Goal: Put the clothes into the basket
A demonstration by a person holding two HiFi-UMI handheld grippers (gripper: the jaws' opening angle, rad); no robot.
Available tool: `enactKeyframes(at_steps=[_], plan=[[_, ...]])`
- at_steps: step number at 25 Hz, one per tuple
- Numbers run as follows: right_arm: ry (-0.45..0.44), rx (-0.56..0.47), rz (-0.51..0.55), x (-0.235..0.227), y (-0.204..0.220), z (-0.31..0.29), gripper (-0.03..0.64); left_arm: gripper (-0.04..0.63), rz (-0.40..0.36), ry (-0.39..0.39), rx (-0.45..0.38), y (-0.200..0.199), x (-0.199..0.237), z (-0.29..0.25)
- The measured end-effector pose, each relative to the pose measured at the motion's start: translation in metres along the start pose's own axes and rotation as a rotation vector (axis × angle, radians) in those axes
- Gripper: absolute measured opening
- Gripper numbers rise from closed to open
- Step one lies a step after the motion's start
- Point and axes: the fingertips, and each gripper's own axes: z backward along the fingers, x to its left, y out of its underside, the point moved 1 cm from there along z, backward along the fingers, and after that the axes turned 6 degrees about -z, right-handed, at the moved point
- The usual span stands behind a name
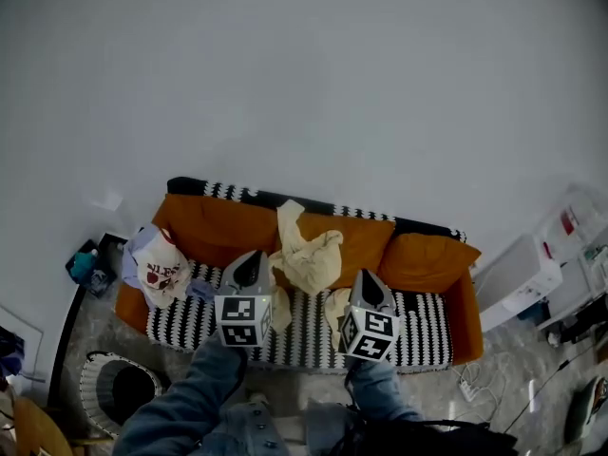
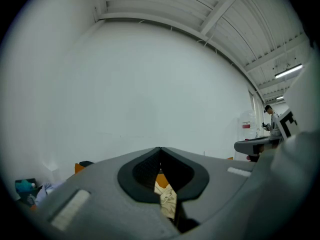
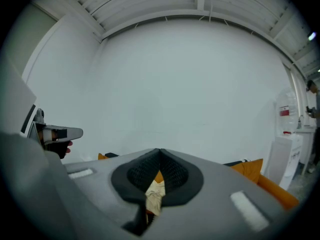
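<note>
A large cream garment (image 1: 309,255) is draped over the back and seat of the orange sofa (image 1: 427,255), and smaller cream pieces (image 1: 281,310) lie on its striped seat cover. A white printed garment (image 1: 160,266) sits at the sofa's left end. The round basket (image 1: 116,388) stands on the floor at lower left. My left gripper (image 1: 249,266) and right gripper (image 1: 366,288) are held level toward the sofa, short of it. Both are shut, tips meeting, with nothing gripped. Cream cloth (image 2: 167,199) shows beyond the left gripper (image 2: 160,151), and more (image 3: 154,194) beyond the right gripper (image 3: 160,153).
White storage units (image 1: 518,278) stand right of the sofa, with a power strip (image 1: 468,388) and cables on the floor. A dark bin with a teal item (image 1: 87,264) sits left of the sofa. A person (image 2: 271,118) stands far right in the left gripper view.
</note>
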Motion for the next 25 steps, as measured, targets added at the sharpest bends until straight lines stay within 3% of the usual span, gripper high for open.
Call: enactKeyframes(at_steps=[7, 15, 20, 25], plan=[[-0.015, 0.048, 0.003, 0.008, 0.017, -0.049, 0.002, 0.009, 0.023, -0.005, 0.064, 0.030, 0.018, -0.039], [-0.004, 0.064, -0.019, -0.009, 0.015, -0.077, 0.002, 0.009, 0.031, -0.011, 0.105, 0.038, 0.019, -0.066], [0.071, 0.086, -0.043, -0.053, 0.026, -0.076, 0.002, 0.010, 0.032, 0.050, 0.141, 0.055, -0.013, -0.095], [0.202, 0.101, -0.087, -0.123, 0.037, -0.052, 0.002, 0.009, 0.045, 0.166, 0.170, 0.064, -0.076, -0.126]])
